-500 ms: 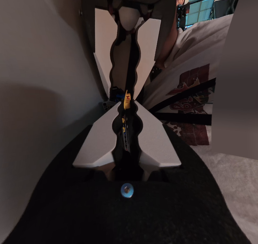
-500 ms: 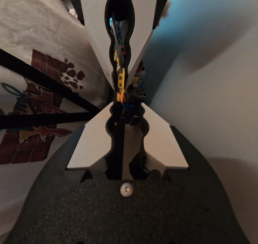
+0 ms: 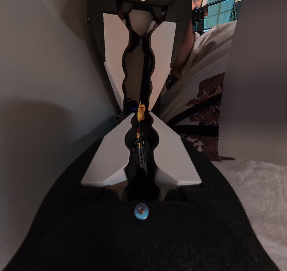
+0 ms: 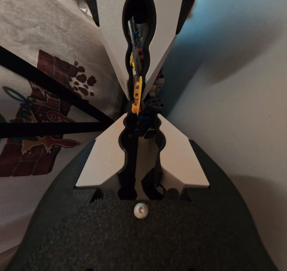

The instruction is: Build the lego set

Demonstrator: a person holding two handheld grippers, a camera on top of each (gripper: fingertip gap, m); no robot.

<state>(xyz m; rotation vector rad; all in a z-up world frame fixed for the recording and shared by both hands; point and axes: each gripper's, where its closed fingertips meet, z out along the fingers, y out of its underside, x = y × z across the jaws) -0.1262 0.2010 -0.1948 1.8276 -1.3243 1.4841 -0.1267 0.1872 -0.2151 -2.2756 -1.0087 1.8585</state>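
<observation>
A: The lego build [image 3: 140,148] sits pinched between the two grippers, which meet tip to tip. The left gripper [image 3: 140,116] has its jaws closed on the thin dark beam end of it, with a yellow piece [image 3: 141,111] poking out at the tips.

B: And the other one?

A: The right gripper [image 4: 140,116] comes in from 12 o'clock in the left wrist view. Its jaws are clamped on the same build, on a dark strip edge-on between the pads. In the right wrist view a yellow beam with holes [image 4: 137,92] stands just past the tips, and a grey rounded piece [image 4: 155,104] sits at 1 o'clock of it.

B: What lies around them?

A: A person's white printed shirt [image 4: 46,108] crossed by black straps [image 4: 54,127] fills 9 o'clock in the right wrist view. A window with blue panes [image 3: 217,1] shows at 1 o'clock in the left wrist view, and a pale grey fuzzy surface [image 3: 256,201] lies at 4 o'clock.
</observation>
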